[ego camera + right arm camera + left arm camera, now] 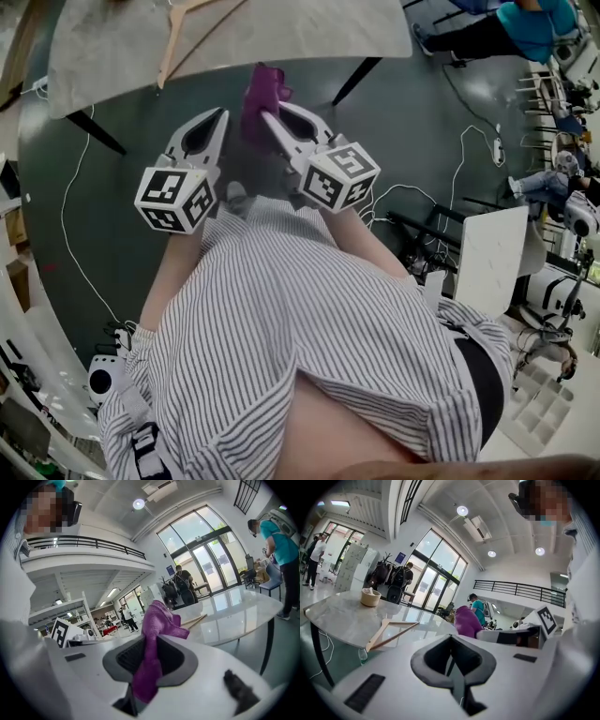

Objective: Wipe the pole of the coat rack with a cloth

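Observation:
A purple cloth [262, 97] hangs from my right gripper [270, 118], which is shut on it. In the right gripper view the cloth [157, 625] sticks up between the jaws and droops over them [149, 645]. My left gripper [221, 116] is shut and holds nothing; its jaws [451, 640] meet with no gap. Both grippers are held close to the striped shirt and point toward the marble table [281, 33]. A coat stand [386, 564] hung with dark bags is far off by the glass doors. Its pole is too small to make out.
A wooden hanger [178, 33] and a tan bowl [370, 597] lie on the table, whose dark legs [356, 80] slant to the floor. White cables [464, 150] trail over the dark floor. A white board [489, 258] stands at right. A person in teal [280, 550] stands beyond the table.

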`<action>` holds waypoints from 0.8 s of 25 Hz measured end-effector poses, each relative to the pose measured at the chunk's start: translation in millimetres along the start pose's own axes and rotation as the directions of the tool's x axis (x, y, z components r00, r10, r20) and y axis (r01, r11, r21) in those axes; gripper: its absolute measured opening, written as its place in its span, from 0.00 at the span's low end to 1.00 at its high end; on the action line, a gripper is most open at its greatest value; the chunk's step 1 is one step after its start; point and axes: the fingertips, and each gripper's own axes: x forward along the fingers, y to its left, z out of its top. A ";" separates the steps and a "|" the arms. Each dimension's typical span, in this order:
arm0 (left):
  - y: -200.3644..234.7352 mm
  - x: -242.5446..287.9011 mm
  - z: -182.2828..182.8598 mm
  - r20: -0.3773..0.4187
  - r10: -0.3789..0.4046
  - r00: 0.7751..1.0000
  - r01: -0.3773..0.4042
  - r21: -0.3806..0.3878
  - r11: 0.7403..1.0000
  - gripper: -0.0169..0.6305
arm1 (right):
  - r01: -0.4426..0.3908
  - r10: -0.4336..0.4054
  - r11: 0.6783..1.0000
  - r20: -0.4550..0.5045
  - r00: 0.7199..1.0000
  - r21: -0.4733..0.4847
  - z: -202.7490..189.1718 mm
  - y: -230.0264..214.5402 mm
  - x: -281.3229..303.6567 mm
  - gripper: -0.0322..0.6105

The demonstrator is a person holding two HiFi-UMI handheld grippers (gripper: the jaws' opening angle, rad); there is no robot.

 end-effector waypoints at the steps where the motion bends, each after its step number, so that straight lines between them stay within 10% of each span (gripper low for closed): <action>1: 4.3 1.9 0.2 -0.009 0.007 1.000 -0.007 0.000 1.000 0.04 | -0.003 0.003 1.000 -0.011 1.000 0.008 -1.1 -2.0 3.8 0.17; 20: 167.1 44.1 55.4 -0.046 0.073 0.996 -0.074 -0.016 0.997 0.04 | -0.046 0.049 0.998 -0.085 0.995 0.030 26.3 -23.7 177.7 0.17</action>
